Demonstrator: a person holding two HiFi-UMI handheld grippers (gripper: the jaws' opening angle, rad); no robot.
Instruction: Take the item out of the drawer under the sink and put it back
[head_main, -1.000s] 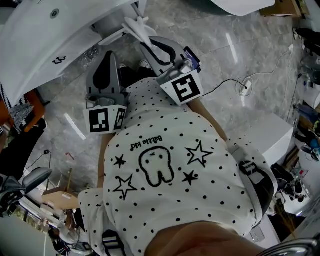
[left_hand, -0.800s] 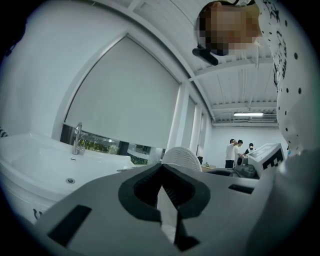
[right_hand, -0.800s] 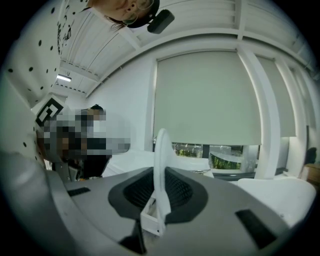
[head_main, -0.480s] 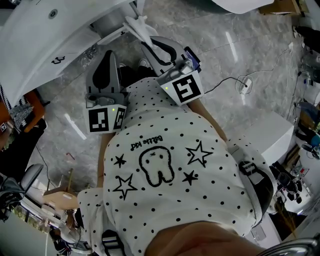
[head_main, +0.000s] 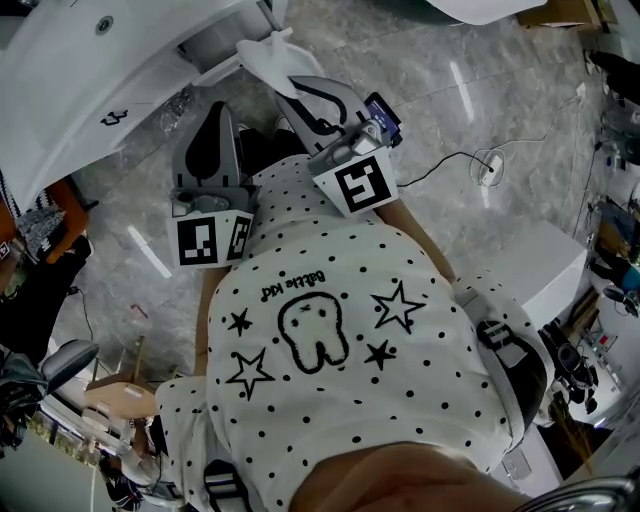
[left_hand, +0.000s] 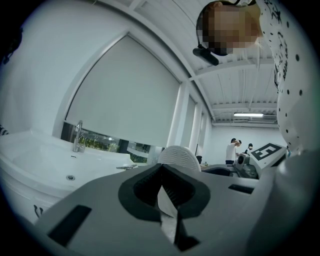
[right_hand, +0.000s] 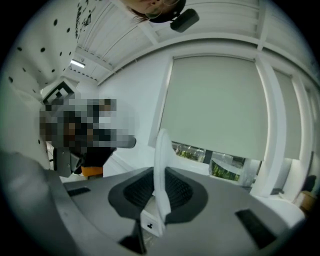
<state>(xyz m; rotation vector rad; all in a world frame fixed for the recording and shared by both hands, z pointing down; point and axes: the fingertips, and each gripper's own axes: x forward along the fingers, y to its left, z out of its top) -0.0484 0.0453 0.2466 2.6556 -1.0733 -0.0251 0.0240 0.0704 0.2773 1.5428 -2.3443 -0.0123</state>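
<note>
Evidently, the thin white flat plastic item (head_main: 270, 55) was out of the drawer, lying at the upper centre of the head view, just right of the white ceramic sink (head_main: 70, 90). The right gripper (head_main: 290, 92) held it by one end between narrowly spaced jaws. In the right gripper view it appeared edge-on, projecting beyond the ribbed black pads. Gripping the flat faces probably stopped the piece from pivoting while it was carried.

The left gripper (head_main: 216, 108), at left centre, had its jaws drawn together with nothing between them. It was probably kept free to work the drawer. The drawer itself could not be made out. A grey marble floor (head_main: 480, 90) lay beneath both grippers, and the person's white polka-dot shirt (head_main: 330, 400) filled the lower frame.
</note>
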